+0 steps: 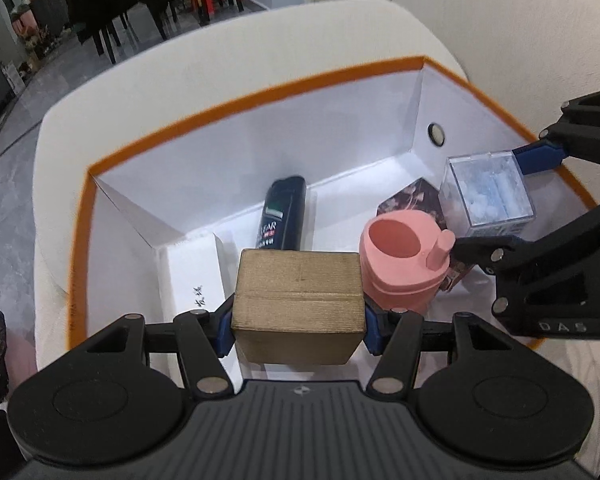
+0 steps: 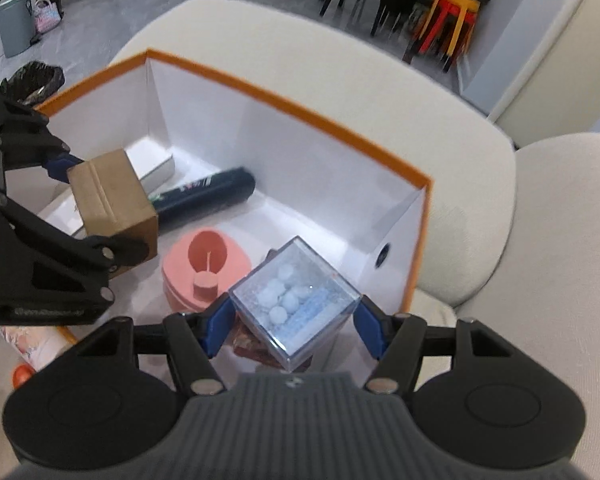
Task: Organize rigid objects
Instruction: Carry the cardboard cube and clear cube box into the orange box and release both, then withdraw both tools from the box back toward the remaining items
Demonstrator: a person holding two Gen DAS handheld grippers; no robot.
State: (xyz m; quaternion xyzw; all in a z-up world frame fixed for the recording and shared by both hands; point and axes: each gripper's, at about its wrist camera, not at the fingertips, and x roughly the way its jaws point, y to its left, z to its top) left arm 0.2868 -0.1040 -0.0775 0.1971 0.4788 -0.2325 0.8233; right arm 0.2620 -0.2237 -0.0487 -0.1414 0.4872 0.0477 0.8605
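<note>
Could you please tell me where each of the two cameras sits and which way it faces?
Left wrist: rides the left gripper, looking down into the orange-rimmed box; its fingers clamp a cardboard box; the right gripper shows too.
Right wrist: rides the right gripper, clamping a clear case; the left gripper shows.
Shared: pink container, dark bottle.

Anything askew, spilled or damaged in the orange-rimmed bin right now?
Nothing spilled or damaged. The dark shampoo bottle lies on its side in the bin, and the pink cup sits tilted. The left gripper holds the brown cardboard box squarely; the right gripper holds the clear plastic box corner-on.
</note>
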